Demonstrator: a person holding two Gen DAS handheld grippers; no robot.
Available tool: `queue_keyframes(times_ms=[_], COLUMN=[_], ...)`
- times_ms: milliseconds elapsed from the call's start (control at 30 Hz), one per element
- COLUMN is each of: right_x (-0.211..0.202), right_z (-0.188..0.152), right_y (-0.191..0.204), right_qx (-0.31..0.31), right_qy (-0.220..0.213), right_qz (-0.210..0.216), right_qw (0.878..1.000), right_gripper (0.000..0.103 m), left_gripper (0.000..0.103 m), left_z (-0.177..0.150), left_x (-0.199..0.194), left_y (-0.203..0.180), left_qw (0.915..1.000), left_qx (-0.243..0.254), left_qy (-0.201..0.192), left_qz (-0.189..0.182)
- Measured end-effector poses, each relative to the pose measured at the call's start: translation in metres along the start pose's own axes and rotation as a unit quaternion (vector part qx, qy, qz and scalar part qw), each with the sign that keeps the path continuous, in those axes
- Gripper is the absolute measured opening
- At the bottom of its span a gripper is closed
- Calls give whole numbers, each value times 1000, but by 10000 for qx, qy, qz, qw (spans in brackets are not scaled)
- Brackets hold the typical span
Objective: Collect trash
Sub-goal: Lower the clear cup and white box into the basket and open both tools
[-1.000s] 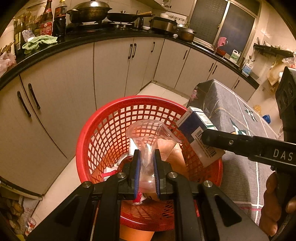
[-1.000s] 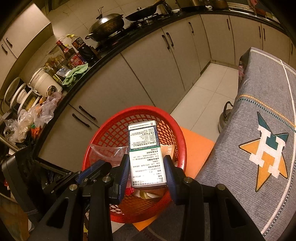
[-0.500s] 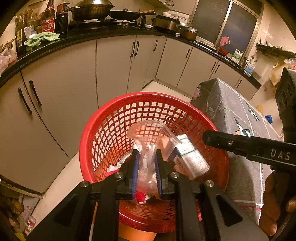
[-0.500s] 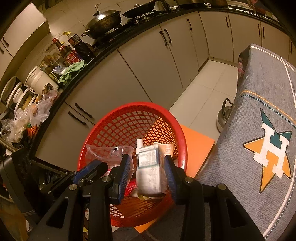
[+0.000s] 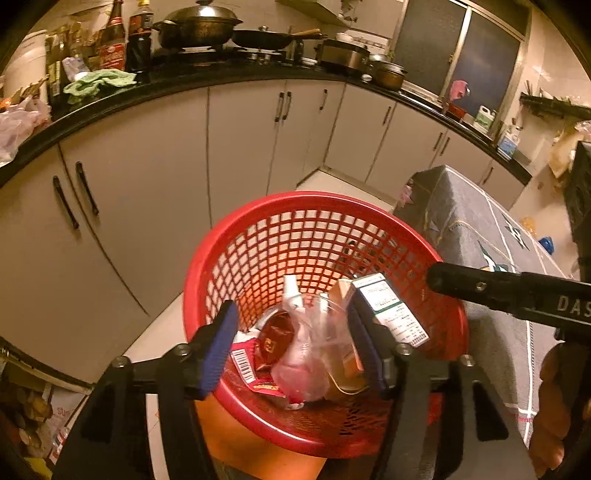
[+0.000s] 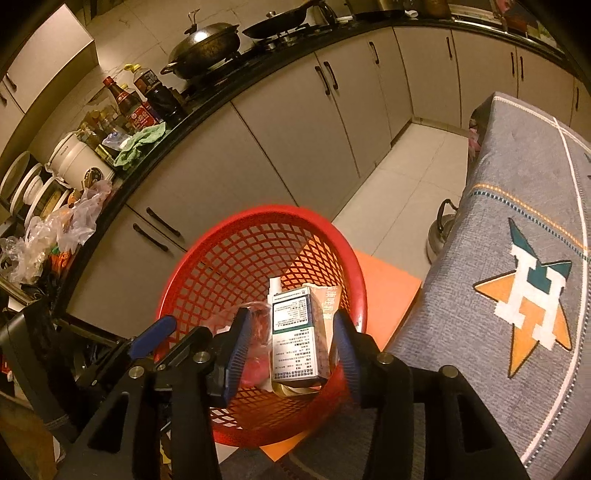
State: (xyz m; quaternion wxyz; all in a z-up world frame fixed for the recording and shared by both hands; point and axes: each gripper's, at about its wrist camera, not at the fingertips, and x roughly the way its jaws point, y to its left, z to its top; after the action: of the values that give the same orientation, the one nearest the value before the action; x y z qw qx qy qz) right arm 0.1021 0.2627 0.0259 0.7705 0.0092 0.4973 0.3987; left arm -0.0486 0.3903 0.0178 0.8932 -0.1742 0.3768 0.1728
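A red mesh basket [image 5: 266, 236] [image 6: 207, 273] stands on the floor below both grippers. Inside it lie a clear plastic cup [image 5: 314, 354], a white and teal carton [image 5: 388, 310] [image 6: 295, 339], a brown box [image 5: 341, 295], a small white bottle [image 5: 291, 291] and red wrappers [image 5: 247, 354]. My left gripper [image 5: 295, 347] hovers over the basket with its jaws opening and the cup lying loose below them. My right gripper [image 6: 291, 350] hangs over the basket too, its jaws opening, and the carton rests in the basket clear of the pads.
Grey kitchen cabinets [image 5: 140, 162] under a black counter curve behind the basket, with a wok [image 5: 195, 29], bottles [image 5: 110, 40] and a green cloth [image 5: 99, 81] on top. A table under a grey cloth [image 6: 517, 258] stands to the right, a kettle [image 6: 439, 232] on the floor beside it. An orange mat [image 6: 384, 284] lies under the basket.
Both grippers have let go: the cup fell out of the left jaws and the carton out of the right jaws into the basket. Both pairs of jaws now stand wider.
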Motion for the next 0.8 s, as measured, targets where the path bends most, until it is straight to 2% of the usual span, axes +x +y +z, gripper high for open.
queue_keyframes(times_ms=[100,400,633,700,800], right_x=[-6,-19,-29,-29,-30], right_z=[0,0,3,3,3], right_y=[0,3,-4,-6,-8], right_qx=[-42,-173,-140,-137,-166], right_qy=[-69,-266,-472,-441,-496], right_qz=[-64,-275,-588,-708,-891], right_qw=[9999,9991,9971,9964,9947], right_gripper=[63,72,79,86,89], left_gripper=[66,81,86,87,88], left_z=[-1,-2,-1,0,1], left_x=[0,-7,-19,-21,-24], left_y=[-4,-11,-13,-14,-14], left_qw=[9999,9976,9952,9942,9932], left_qx=[72,263,351,373,371], left_qy=[-21,-341,-596,-654,-716], left_qz=[117,543,694,765,837])
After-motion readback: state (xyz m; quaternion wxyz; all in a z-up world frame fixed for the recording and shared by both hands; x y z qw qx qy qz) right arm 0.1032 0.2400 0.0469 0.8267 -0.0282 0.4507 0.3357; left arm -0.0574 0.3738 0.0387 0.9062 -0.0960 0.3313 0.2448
